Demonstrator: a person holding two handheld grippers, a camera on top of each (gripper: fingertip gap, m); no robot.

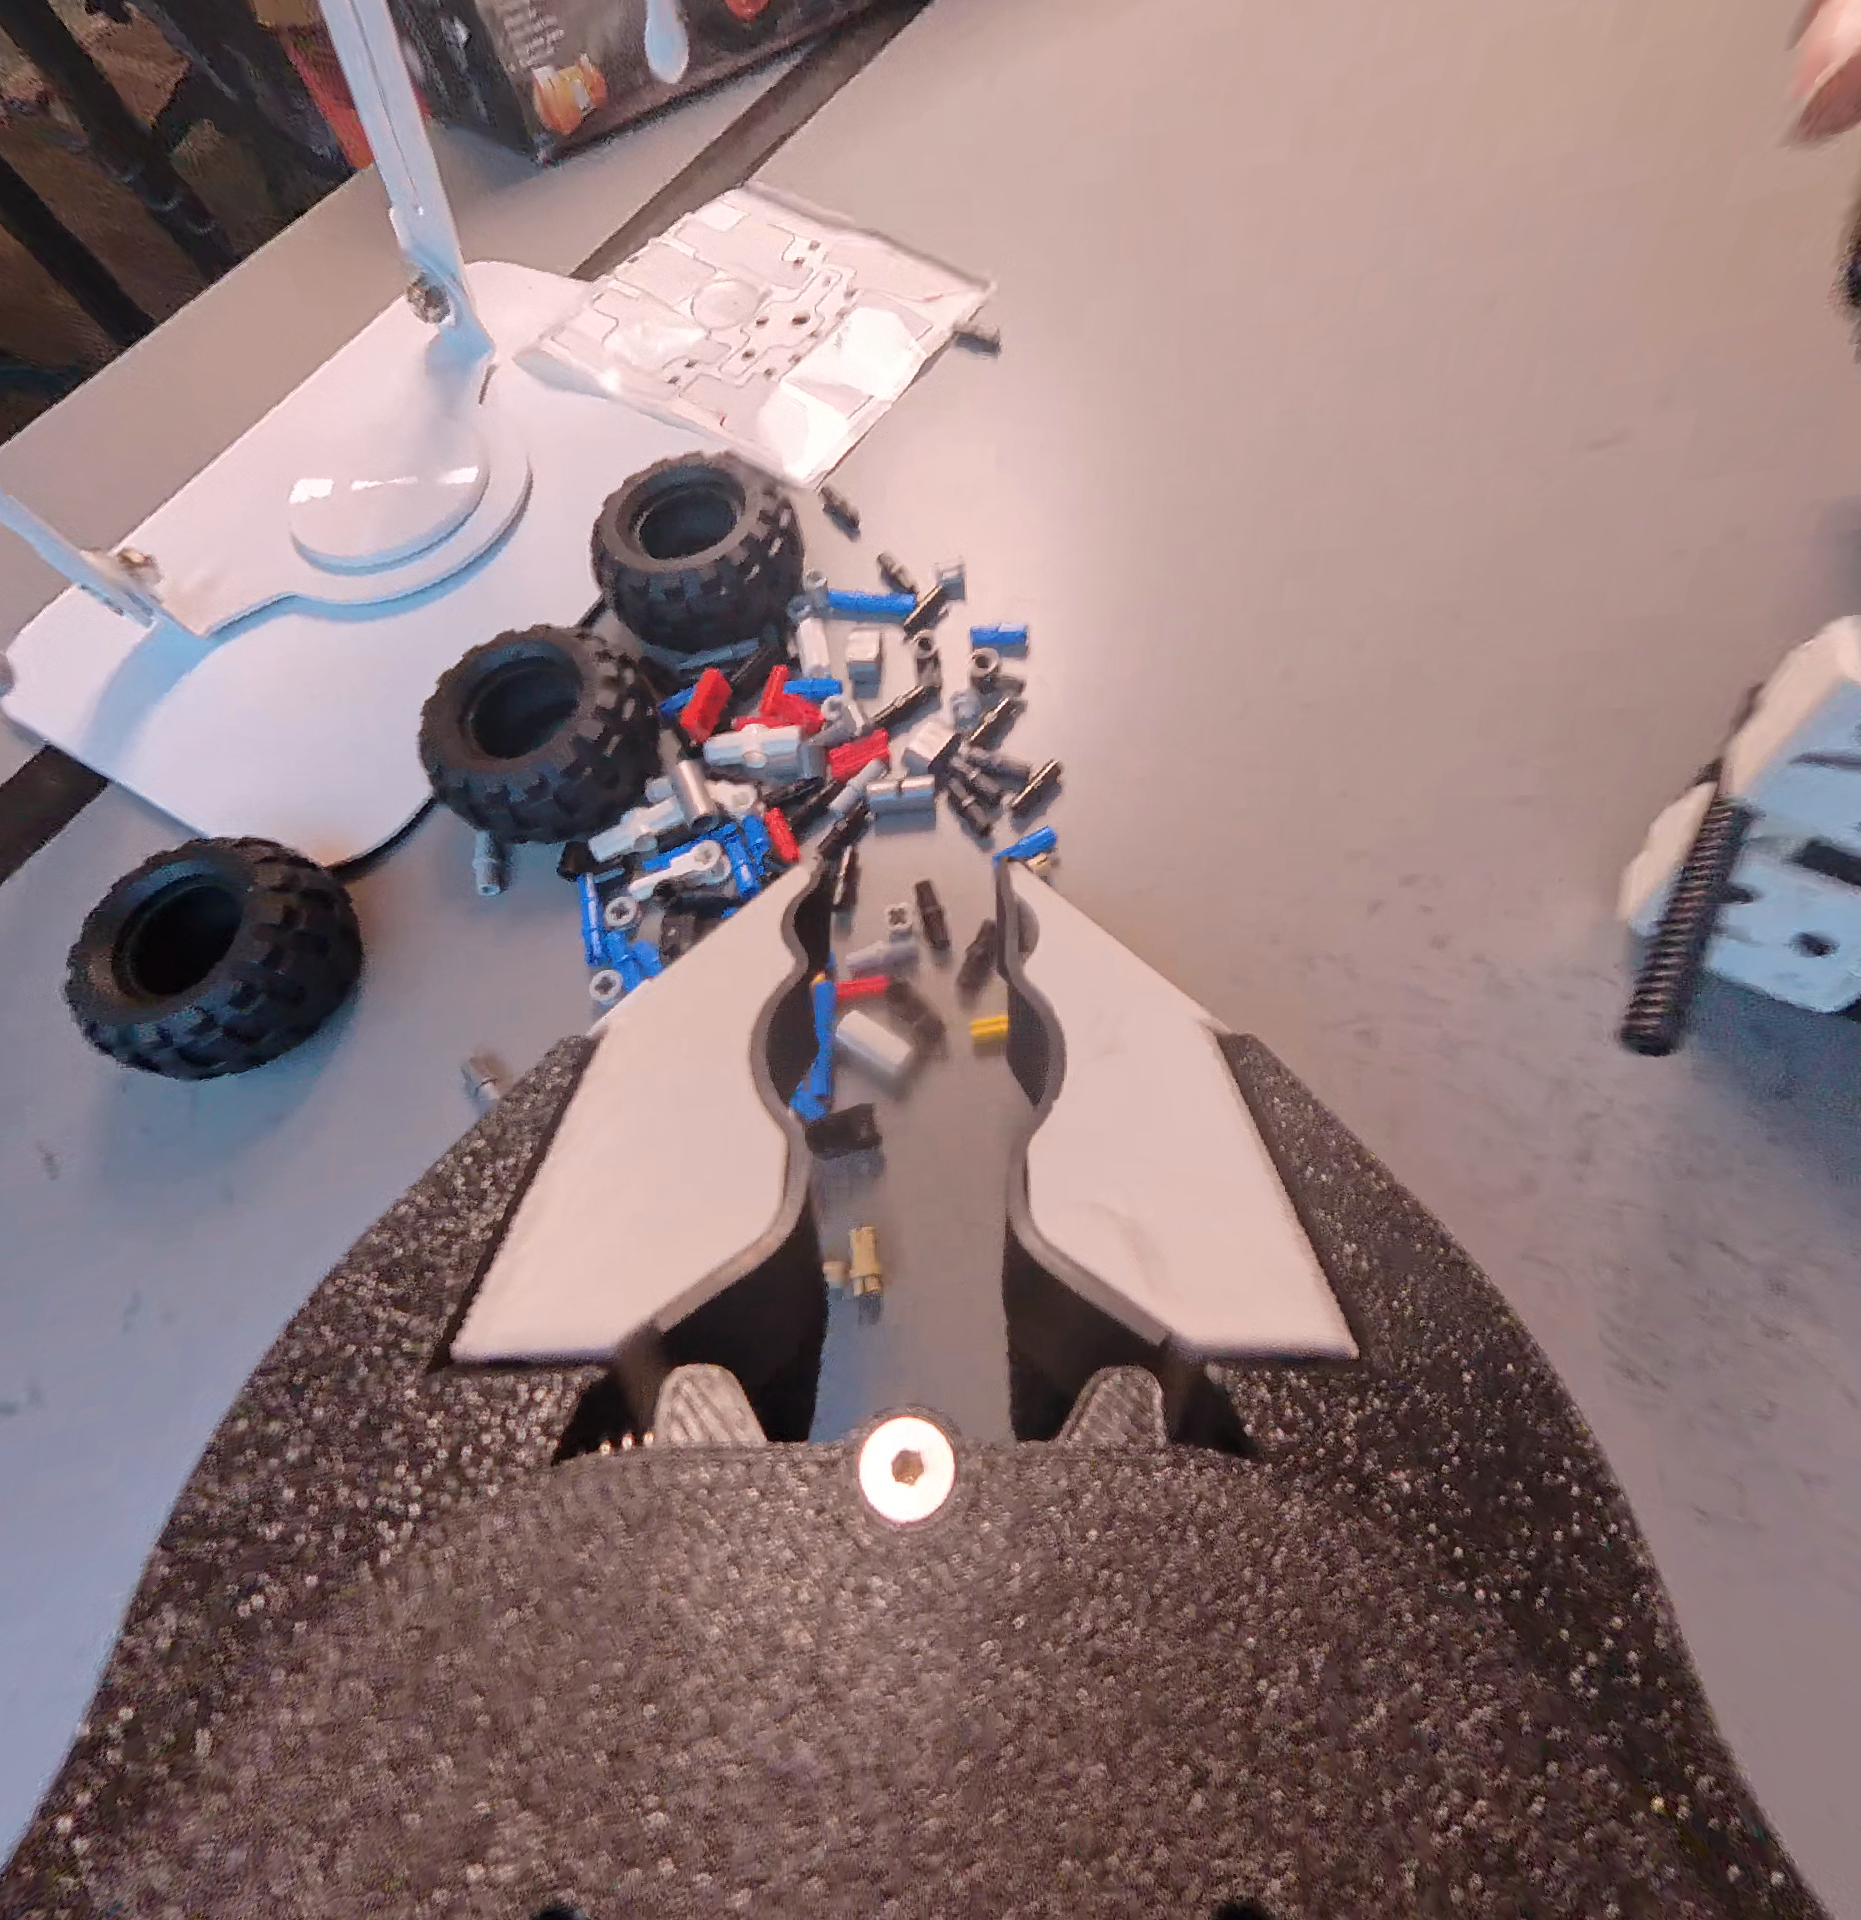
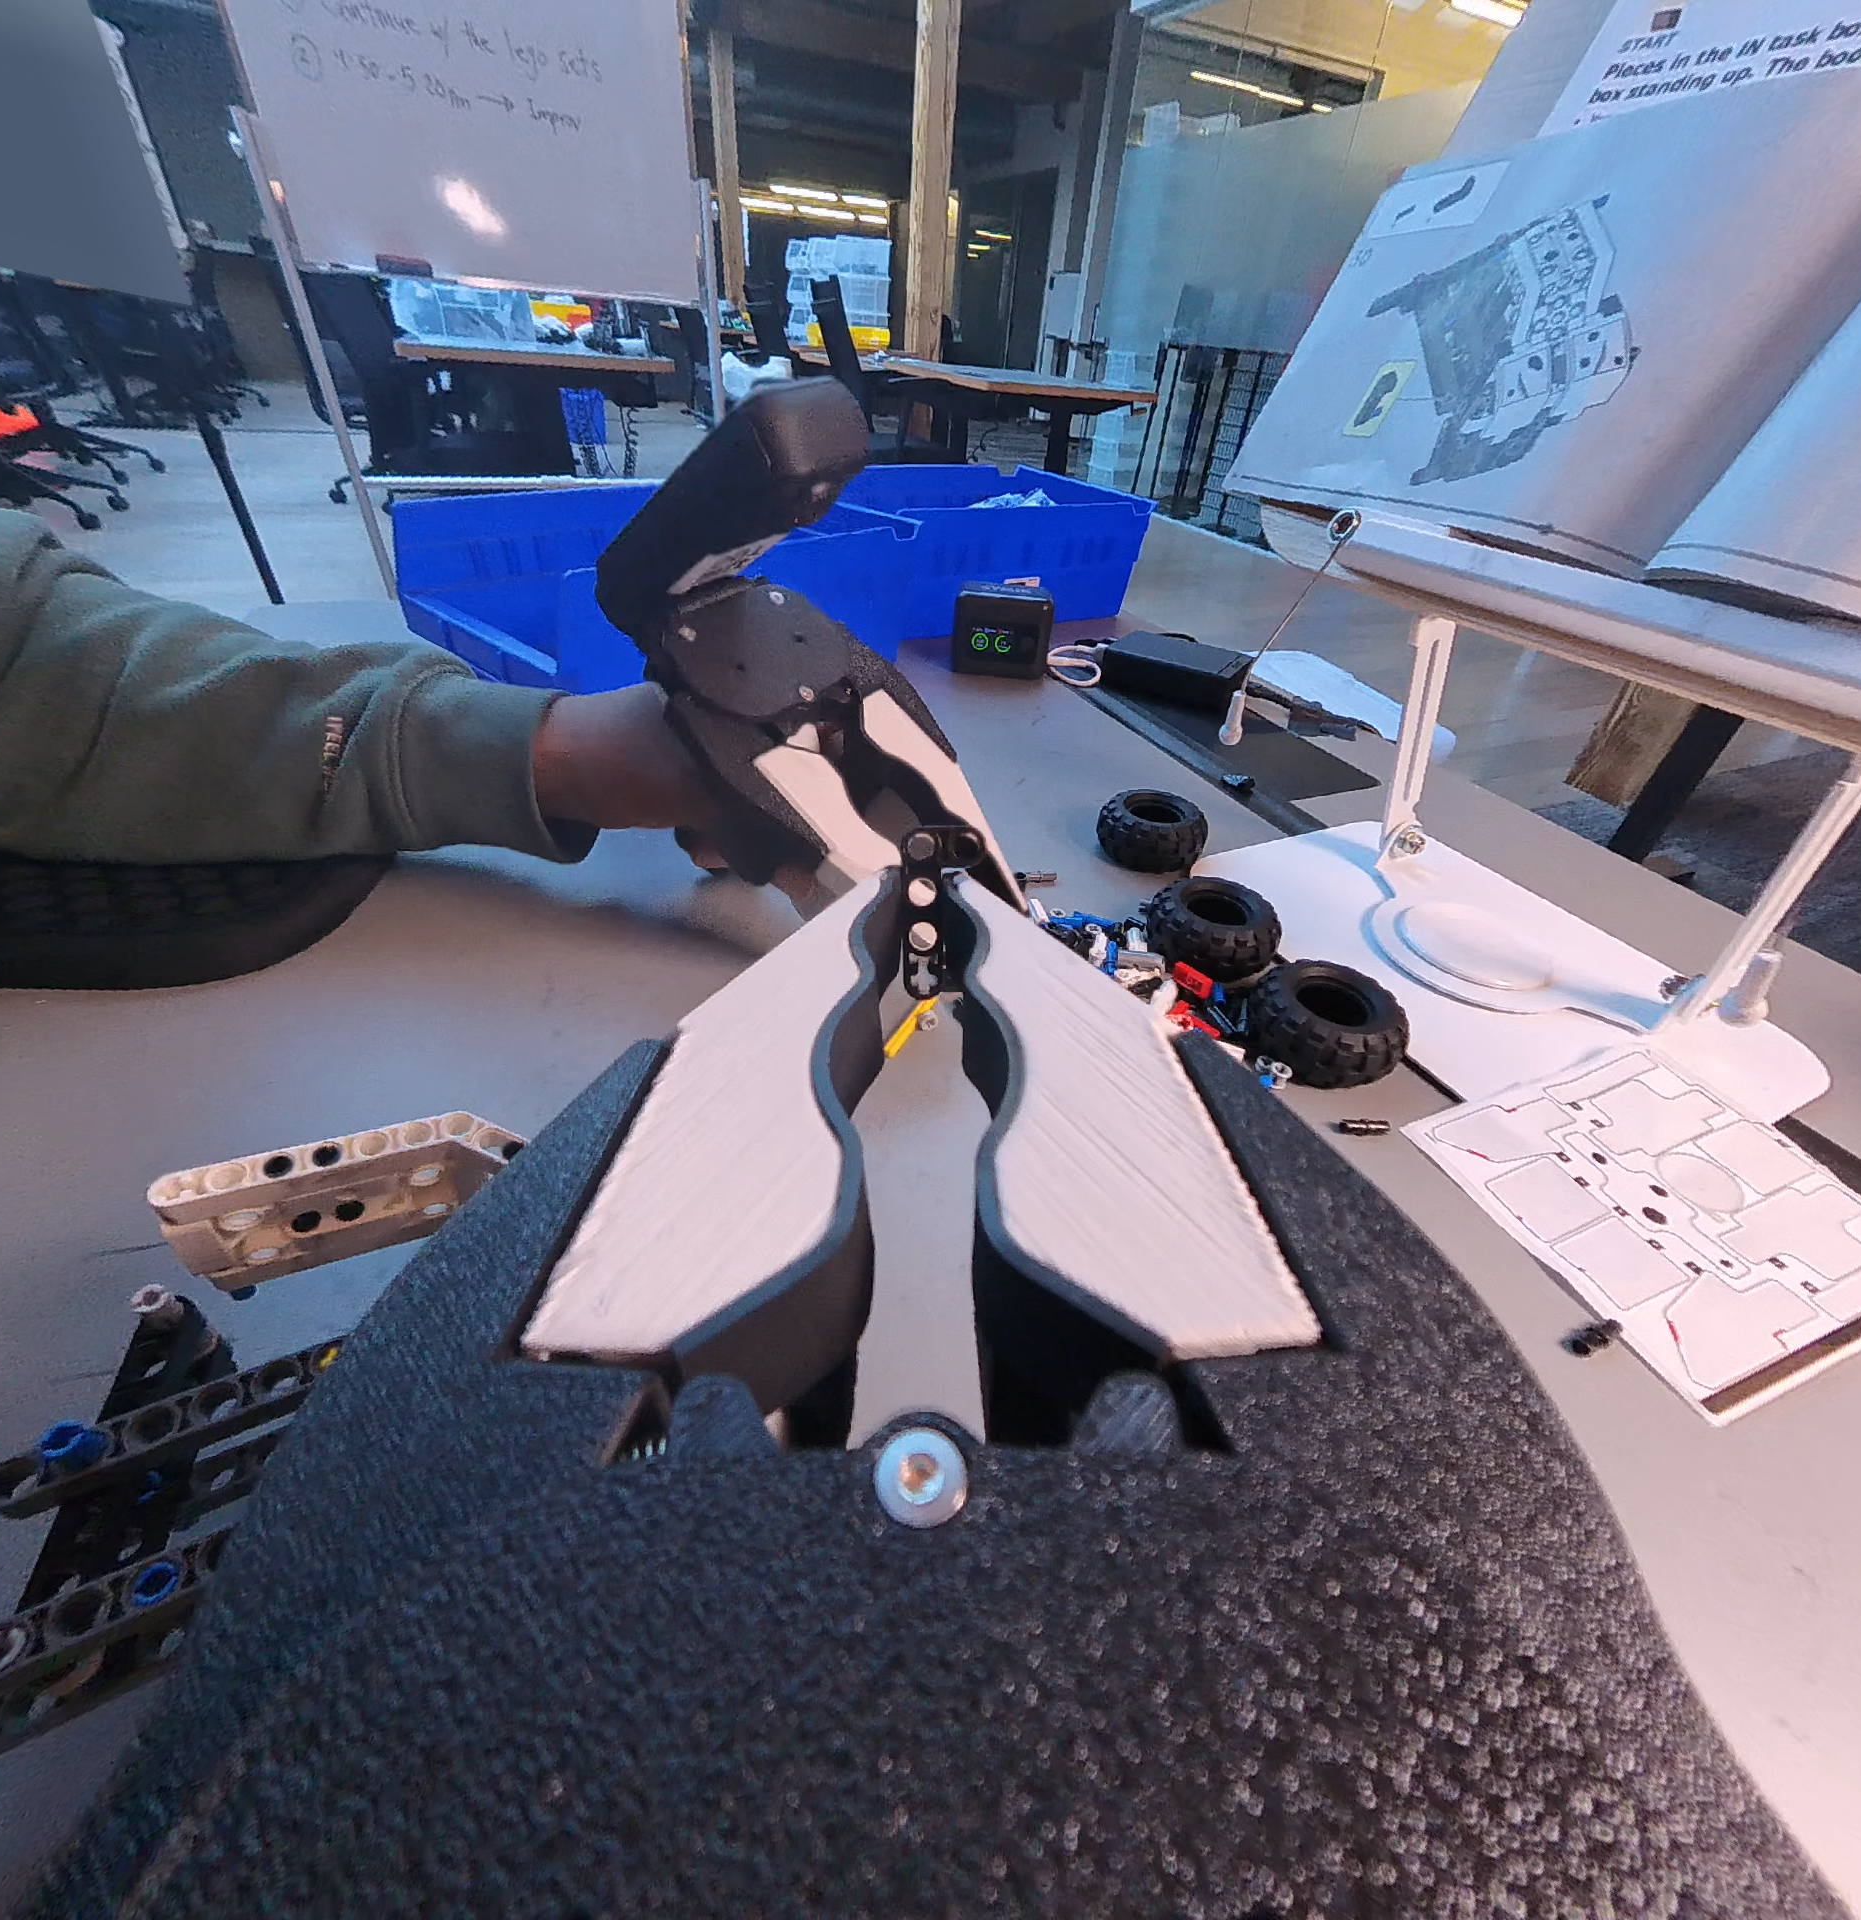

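Left gripper (image 1: 915, 883): tilted down over the parts pile (image 1: 801, 748), fingers apart, gripping nothing; small pins lie on the table (image 1: 1425, 520) in the gap. In the right wrist view a hand (image 2: 604, 758) in a green sleeve (image 2: 178, 717) holds it.

Right gripper (image 2: 931, 914): raised above the table, fingers closed on a black beam (image 2: 931, 904) with holes, which stands upright at the tips.

Three tyres (image 1: 214, 956) lie left of the pile, by the white stand (image 2: 1477, 935). A sticker sheet (image 1: 760, 332) lies beyond. A white assembly (image 2: 323, 1195) and a black frame (image 2: 105, 1475) lie near the right gripper. Open table lies right of the pile.

A booklet (image 2: 1528, 343), whiteboard (image 2: 469, 135) and sign carry writing, not reproduced.
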